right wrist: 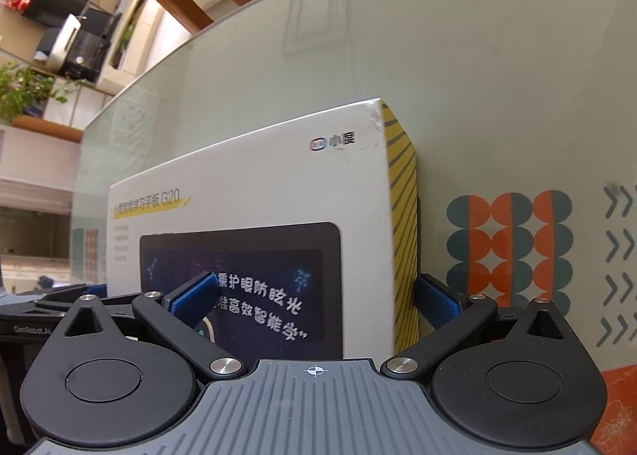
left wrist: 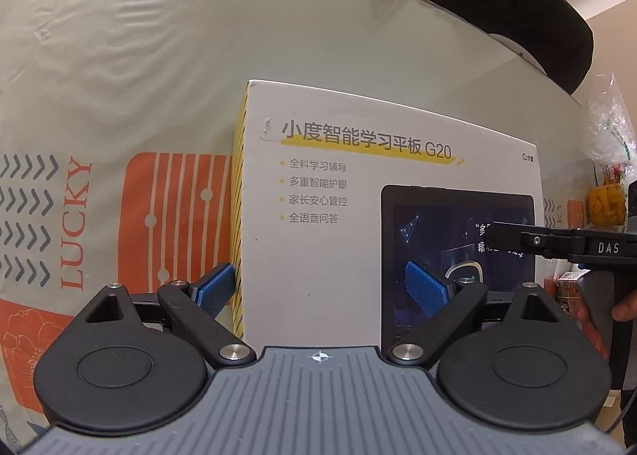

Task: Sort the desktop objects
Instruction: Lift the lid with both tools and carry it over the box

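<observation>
Both grippers are straddling the tablet box on the glass table — left gripper and right gripper spread wide, not yet squeezing; next comes closing together.

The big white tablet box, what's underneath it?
The white cardboard tablet box lies on a glass-topped table, over a tablecloth printed with orange and grey shapes. Whatever pattern lies directly beneath is covered. Both grippers straddle its corners.

One tablet box – two grippers, one table.
</observation>
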Motion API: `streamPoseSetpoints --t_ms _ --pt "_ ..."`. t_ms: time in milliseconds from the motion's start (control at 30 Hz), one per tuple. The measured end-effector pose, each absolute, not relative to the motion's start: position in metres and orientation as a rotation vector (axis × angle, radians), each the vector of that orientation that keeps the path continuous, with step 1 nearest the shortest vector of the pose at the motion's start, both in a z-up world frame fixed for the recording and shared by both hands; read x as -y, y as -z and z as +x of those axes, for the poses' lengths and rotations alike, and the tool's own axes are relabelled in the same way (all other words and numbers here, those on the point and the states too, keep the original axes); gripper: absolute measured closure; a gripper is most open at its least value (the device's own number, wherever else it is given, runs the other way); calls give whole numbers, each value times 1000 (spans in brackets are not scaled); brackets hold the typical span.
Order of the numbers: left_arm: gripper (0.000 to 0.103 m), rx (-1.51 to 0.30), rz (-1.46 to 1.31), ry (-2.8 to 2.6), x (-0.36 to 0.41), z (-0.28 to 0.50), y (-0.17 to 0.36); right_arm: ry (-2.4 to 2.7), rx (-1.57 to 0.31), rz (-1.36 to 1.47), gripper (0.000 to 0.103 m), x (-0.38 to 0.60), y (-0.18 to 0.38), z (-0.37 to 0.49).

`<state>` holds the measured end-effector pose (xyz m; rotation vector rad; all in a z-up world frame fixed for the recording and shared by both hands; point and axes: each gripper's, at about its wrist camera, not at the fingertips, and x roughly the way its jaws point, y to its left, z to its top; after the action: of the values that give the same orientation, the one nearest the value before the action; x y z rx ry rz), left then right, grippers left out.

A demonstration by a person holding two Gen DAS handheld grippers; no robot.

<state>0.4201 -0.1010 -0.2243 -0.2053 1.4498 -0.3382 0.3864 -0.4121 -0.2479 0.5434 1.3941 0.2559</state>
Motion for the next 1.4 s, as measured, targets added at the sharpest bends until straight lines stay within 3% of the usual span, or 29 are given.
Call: streamPoseSetpoints --t_ms 400,867,1400 --pt "0 -1387 -177 291 89 412 198 -215 -1382 521 0 373 234 378" --pt "0 -1271 -200 295 81 393 141 -240 -1288 450 0 349 170 356" --pt "0 -1179 -189 286 55 327 96 -253 -1220 426 0 317 128 305"
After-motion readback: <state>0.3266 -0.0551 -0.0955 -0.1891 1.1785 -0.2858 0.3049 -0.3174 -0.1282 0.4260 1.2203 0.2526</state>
